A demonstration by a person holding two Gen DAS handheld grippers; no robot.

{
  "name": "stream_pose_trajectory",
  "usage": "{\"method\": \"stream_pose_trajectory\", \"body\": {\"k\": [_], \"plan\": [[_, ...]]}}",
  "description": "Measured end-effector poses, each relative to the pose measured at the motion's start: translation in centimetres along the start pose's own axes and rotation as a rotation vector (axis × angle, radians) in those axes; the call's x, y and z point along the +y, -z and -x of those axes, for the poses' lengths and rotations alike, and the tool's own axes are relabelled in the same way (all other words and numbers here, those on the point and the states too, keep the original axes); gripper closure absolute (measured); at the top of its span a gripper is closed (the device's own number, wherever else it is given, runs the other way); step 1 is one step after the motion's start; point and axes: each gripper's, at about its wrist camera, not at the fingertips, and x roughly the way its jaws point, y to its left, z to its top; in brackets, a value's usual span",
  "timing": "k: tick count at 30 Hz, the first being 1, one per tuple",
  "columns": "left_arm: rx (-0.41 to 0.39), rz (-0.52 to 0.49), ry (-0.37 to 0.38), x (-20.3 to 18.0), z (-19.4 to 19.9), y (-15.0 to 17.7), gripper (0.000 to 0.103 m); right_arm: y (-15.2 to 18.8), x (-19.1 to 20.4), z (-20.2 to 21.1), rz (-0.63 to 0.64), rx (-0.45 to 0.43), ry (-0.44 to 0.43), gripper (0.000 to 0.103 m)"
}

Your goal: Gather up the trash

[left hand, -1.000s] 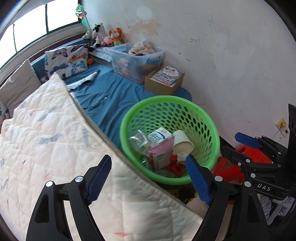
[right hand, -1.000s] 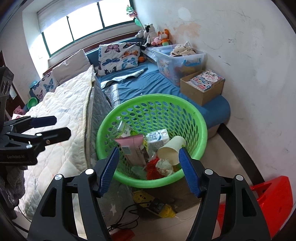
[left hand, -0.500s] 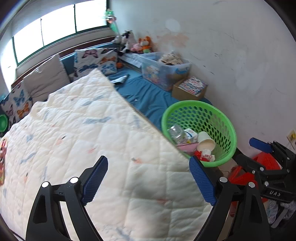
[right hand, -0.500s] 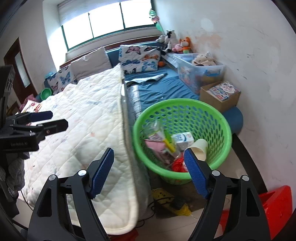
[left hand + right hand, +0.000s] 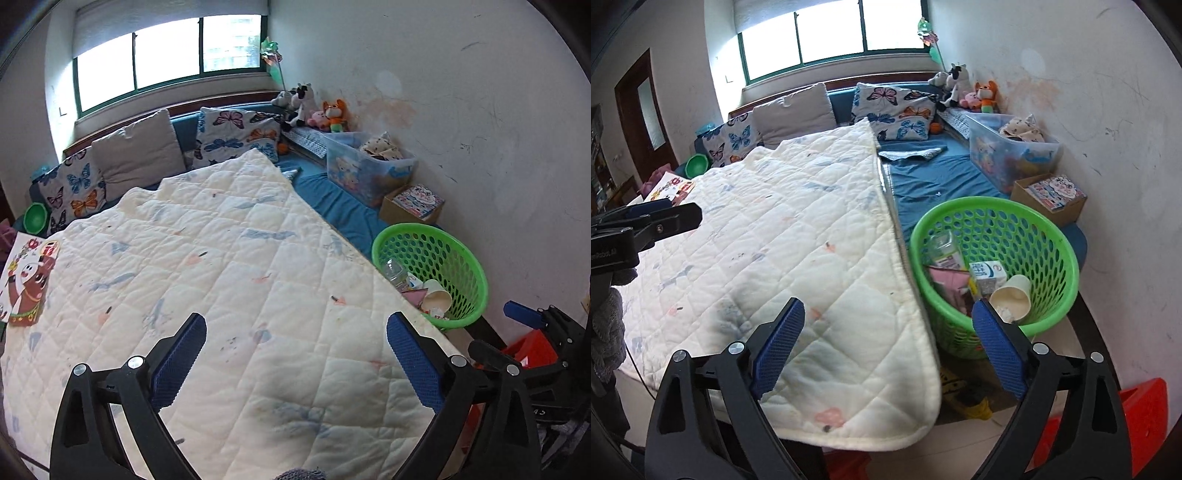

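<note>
A green perforated basket (image 5: 1015, 218) stands on the floor beside the bed, by the white wall; it also shows in the left wrist view (image 5: 469, 273). It holds trash: a paper cup (image 5: 1012, 297), a small milk carton (image 5: 988, 275), a clear plastic bottle (image 5: 943, 247) and pink paper (image 5: 947, 282). My left gripper (image 5: 295, 350) is open and empty above the white quilt (image 5: 221, 280). My right gripper (image 5: 888, 332) is open and empty over the quilt's corner, left of and back from the basket. Each gripper shows in the other's view, the right one (image 5: 532, 332) and the left one (image 5: 653, 218).
Butterfly pillows (image 5: 897, 107), soft toys (image 5: 964, 86), a clear storage bin (image 5: 1008, 151) and a cardboard box of books (image 5: 1052, 195) lie along the far wall side. A picture book (image 5: 29, 280) and green bowl (image 5: 35, 216) sit left. A red object (image 5: 1137, 417) and a yellow power strip (image 5: 964, 398) are on the floor.
Both grippers have pulled back and up from the basket and turned left, so the quilt and the whole bed fill the views. Both stay open and empty.
</note>
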Motion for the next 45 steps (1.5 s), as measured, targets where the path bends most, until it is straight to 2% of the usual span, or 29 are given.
{"method": "stream_pose_trajectory", "body": {"k": [4,13,23,26,31,45], "plan": [[-0.014,0.0,-0.05,1.2,1.3,1.4,0.007,0.5,1.2,0.4,0.017,-0.002,0.006,0.007],[-0.019,0.061,-0.071,4.0,2.9,4.1,0.007,1.2,3.7,1.3,0.021,-0.011,-0.01,0.004],[-0.07,0.107,-0.118,6.3,5.4,6.2,0.007,1.7,5.8,1.9,0.013,-0.026,-0.042,0.004],[-0.084,0.109,-0.145,6.7,6.1,6.7,0.007,1.9,6.1,2.0,0.012,-0.028,-0.043,0.004],[-0.092,0.115,-0.149,6.8,6.7,7.4,0.007,1.9,6.5,2.1,0.011,-0.023,-0.046,0.004],[-0.07,0.153,-0.166,7.3,6.4,8.7,0.007,1.9,6.9,2.4,0.024,-0.031,-0.062,0.004]]}}
